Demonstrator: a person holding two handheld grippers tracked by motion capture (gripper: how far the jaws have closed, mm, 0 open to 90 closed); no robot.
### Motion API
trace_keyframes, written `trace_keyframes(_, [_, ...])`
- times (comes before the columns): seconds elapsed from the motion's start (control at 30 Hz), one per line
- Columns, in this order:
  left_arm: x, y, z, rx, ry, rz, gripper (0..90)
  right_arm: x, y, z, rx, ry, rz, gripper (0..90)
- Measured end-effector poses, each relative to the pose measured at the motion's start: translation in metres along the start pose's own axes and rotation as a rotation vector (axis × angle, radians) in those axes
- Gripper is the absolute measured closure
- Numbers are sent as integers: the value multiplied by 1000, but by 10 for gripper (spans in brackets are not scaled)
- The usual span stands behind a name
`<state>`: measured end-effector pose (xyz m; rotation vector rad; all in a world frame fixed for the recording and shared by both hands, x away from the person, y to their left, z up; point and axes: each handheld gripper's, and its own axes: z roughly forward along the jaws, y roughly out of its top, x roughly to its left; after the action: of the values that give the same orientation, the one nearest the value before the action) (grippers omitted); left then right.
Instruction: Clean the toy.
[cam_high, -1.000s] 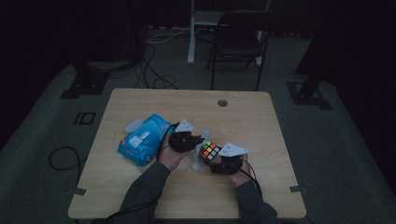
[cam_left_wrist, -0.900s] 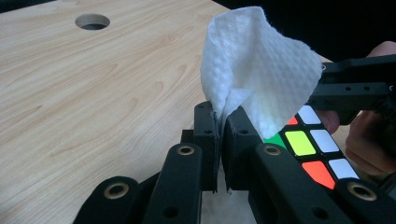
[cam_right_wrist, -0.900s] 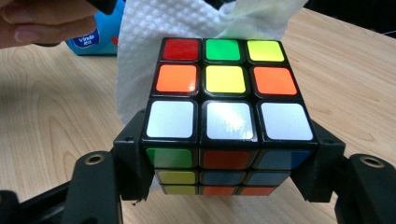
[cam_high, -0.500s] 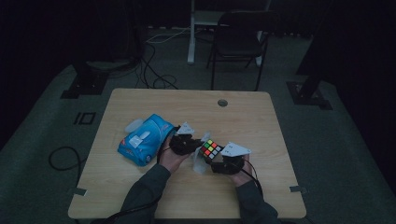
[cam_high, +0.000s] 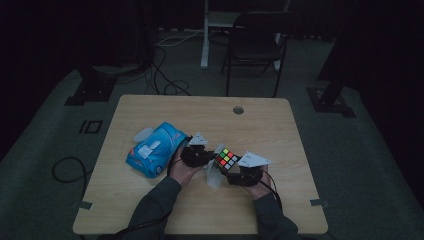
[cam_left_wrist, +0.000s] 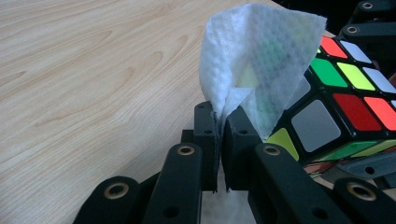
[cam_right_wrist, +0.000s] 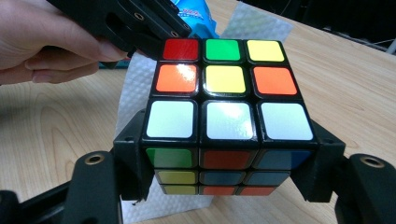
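Wiping a Rubik's cube (cam_right_wrist: 223, 121) with a wet wipe (cam_left_wrist: 254, 60)
Left gripper (cam_left_wrist: 219, 135) jaws pinch the wipe; right gripper (cam_right_wrist: 224, 158) jaws clamp the cube, which hard rubbing could twist loose.

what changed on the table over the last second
Nothing visibly changed. The right gripper stays clamped on the puzzle cube, the left gripper stays shut on the white wipe beside the cube, and the blue wipe pack lies where it was on the table.
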<state>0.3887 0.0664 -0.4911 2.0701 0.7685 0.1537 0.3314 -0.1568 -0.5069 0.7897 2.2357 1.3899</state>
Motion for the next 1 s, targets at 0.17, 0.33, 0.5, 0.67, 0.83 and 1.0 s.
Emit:
trace_keyframes(0.17, [-1, 0, 0, -3, 0, -1, 864, 0, 0, 0, 1, 0, 1, 344])
trace_keyframes(0.33, [-2, 1, -2, -17, -4, -9, 865, 1, -1, 1, 8, 7, -4, 344])
trace_keyframes(0.5, [-2, 4, -5, -39, -9, -15, 865, 5, -3, 5, 32, 15, -19, 344])
trace_keyframes(0.67, [-4, 8, -10, -60, -18, -13, 866, 6, -3, 6, 41, 24, -23, 344])
trace_keyframes(0.83, [-7, 15, -19, -111, -42, -12, 865, 6, -3, 7, 49, 27, -19, 344])
trace_keyframes(1.0, [-13, 20, -22, -119, -55, 15, 864, 8, -4, 9, 59, 26, -29, 344])
